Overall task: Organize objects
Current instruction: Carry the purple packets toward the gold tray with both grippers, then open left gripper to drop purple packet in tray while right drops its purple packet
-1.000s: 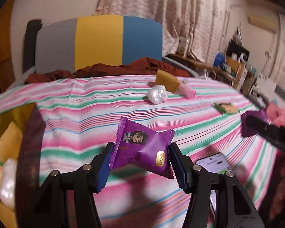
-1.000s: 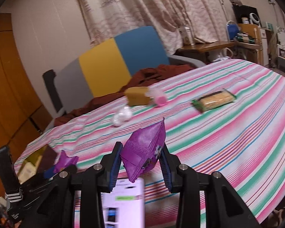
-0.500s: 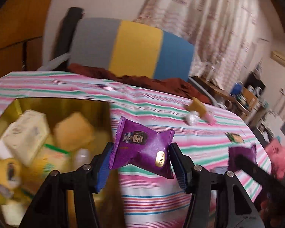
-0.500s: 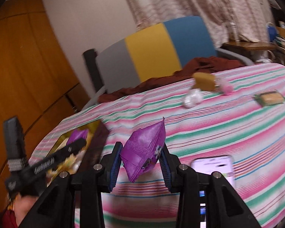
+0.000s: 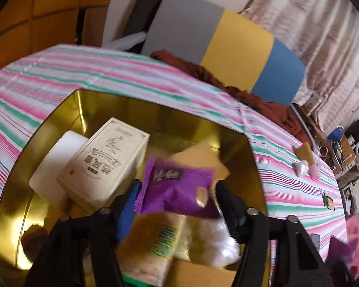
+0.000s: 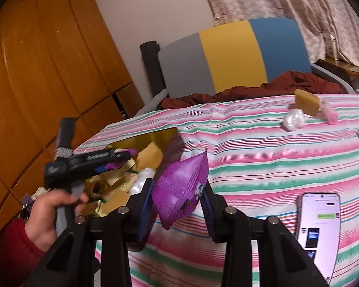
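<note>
My left gripper is opening over the shiny gold tin, letting the purple snack packet drop. I should hold steady. My right gripper pinches another purple packet.

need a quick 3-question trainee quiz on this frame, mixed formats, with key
1. True or false: the left gripper is above the gold tin.
2. Multiple choice: the right gripper holds A) a phone B) a purple snack packet C) a white box.
3. Fill in: the phone lies on the striped ____.

Key
1. True. Its jaws are opening, with another purple packet between them over the tin's contents.
2. B. The jaws are closed on the packet, over the tablecloth beside the tin.
3. Tablecloth, screen lit, to the right of the right gripper.
</note>
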`<control>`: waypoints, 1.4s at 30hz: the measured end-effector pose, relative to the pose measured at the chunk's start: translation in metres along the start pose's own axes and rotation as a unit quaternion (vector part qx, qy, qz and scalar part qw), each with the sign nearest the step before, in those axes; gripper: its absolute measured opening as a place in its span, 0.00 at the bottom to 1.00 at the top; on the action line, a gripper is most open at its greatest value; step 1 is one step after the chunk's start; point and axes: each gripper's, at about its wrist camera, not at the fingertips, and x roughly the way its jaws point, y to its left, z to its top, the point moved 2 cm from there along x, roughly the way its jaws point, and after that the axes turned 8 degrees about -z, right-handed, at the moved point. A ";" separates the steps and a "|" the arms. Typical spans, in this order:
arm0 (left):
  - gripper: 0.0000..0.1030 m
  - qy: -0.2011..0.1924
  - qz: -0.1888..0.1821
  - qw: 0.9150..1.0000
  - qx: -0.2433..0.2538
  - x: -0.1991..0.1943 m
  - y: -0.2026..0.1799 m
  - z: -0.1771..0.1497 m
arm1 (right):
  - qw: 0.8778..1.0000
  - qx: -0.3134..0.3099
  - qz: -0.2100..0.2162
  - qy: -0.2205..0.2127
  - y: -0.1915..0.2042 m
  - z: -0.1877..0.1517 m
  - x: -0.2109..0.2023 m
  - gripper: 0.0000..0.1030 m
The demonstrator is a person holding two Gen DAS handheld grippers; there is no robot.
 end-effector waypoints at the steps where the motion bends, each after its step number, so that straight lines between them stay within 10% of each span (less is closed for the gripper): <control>1: 0.77 -0.001 0.004 1.000 -0.007 0.000 0.003 0.002 | 1.000 -0.004 0.003 0.001 0.003 0.000 0.000 0.37; 3: 0.90 -0.008 0.008 1.000 -0.020 -0.003 0.008 0.005 | 1.000 -0.014 0.006 0.003 0.010 -0.002 0.000 0.37; 19: 1.00 -0.139 0.077 0.987 0.039 -0.106 0.005 0.003 | 0.991 -0.070 0.085 0.071 0.068 -0.021 0.023 0.37; 42: 1.00 -0.174 0.115 0.978 -0.005 -0.157 0.049 0.001 | 0.973 -0.084 0.107 0.189 0.157 0.017 0.155 0.38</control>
